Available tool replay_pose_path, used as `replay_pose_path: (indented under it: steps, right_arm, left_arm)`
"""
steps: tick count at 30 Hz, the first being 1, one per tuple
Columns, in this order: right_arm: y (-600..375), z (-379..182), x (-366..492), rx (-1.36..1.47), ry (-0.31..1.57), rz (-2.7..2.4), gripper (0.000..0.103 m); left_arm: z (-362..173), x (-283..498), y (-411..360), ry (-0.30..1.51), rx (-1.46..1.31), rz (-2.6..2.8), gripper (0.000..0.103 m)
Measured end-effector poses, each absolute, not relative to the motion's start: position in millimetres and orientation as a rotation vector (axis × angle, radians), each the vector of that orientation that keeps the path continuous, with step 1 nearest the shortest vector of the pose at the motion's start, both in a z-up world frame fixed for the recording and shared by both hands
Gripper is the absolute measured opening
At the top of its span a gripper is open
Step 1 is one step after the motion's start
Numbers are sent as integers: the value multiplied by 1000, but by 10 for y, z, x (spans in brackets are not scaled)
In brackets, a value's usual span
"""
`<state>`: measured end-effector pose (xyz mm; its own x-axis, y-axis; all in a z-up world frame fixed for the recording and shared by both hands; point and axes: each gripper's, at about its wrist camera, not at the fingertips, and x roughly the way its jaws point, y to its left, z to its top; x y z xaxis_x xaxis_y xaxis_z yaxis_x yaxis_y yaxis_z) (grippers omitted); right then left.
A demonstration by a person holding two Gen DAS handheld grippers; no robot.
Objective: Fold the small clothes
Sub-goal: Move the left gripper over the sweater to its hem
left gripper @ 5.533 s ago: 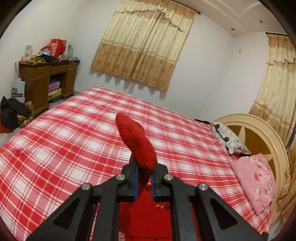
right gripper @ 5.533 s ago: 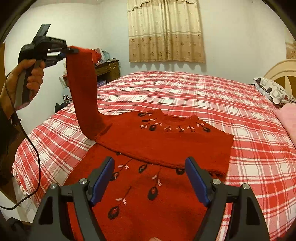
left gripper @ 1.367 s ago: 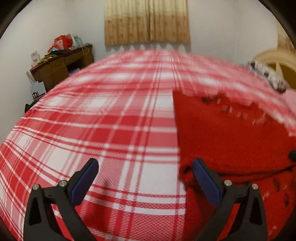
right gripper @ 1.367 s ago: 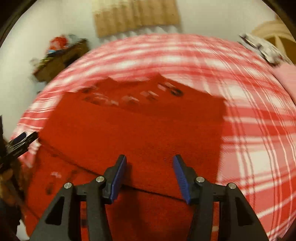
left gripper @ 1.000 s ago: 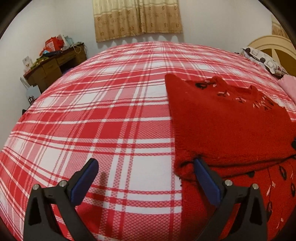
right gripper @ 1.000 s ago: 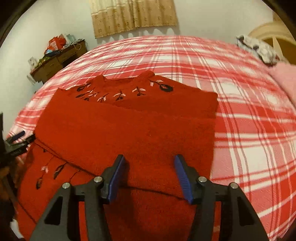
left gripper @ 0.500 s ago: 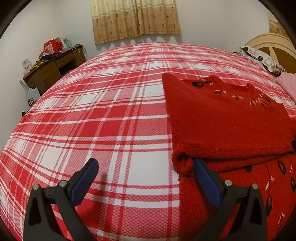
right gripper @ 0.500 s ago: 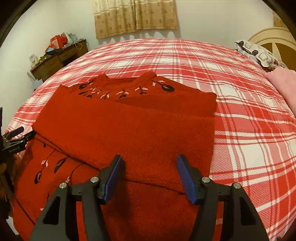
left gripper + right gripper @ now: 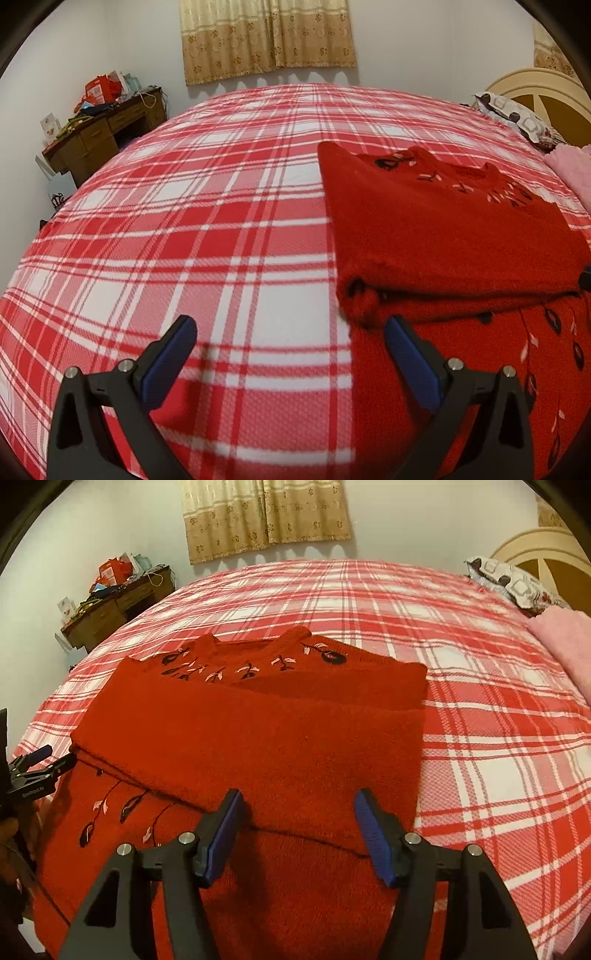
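While the red sweater [image 9: 258,738] lies folded on the plaid bed [image 9: 184,221], both grippers hover released. Left gripper [image 9: 288,347] straddles its edge; right gripper [image 9: 295,823] holds nothing.

Left gripper [image 9: 290,341]: jaws spread wide, tilted downward, nothing between the blue pads.
Right gripper [image 9: 297,825]: jaws apart, angled downward, pads pressing on nothing.
Left gripper from the right wrist view [image 9: 40,762]: at the left edge.

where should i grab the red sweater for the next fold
Judging by its pose, take the sweater by its near hem corners, coming from the near edge: both sleeves already lie folded across the chest, leaving the lower body flat toward both open grippers.
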<state>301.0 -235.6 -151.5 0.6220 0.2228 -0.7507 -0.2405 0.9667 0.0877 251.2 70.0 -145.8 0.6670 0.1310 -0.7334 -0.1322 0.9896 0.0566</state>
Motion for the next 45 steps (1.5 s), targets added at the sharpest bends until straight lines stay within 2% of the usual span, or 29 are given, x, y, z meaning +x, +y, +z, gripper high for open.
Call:
replay_pose_path:
  steps: [10, 35, 37, 41, 45]
  right_arm:
    - [-2193, -1364, 2552, -66, 873, 315, 65]
    - [-2219, -1468, 1366, -52, 960, 345, 66]
    - [-2239, -1482, 1282, -47, 961, 342, 66]
    - [-2311, -1560, 1163, -31, 969, 312, 66]
    - [-2352, -1605, 1085, -16, 971, 299, 66]
  left_arm:
    - [-1328, 2153, 621, 803, -17, 84, 103]
    - [-1246, 948, 396, 852, 5, -106, 103]
    - [-1293, 869, 416, 876, -11, -115, 101]
    - [-1388, 773, 462, 928, -54, -134, 88]
    - [-1454, 665, 462, 969, -114, -162, 80]
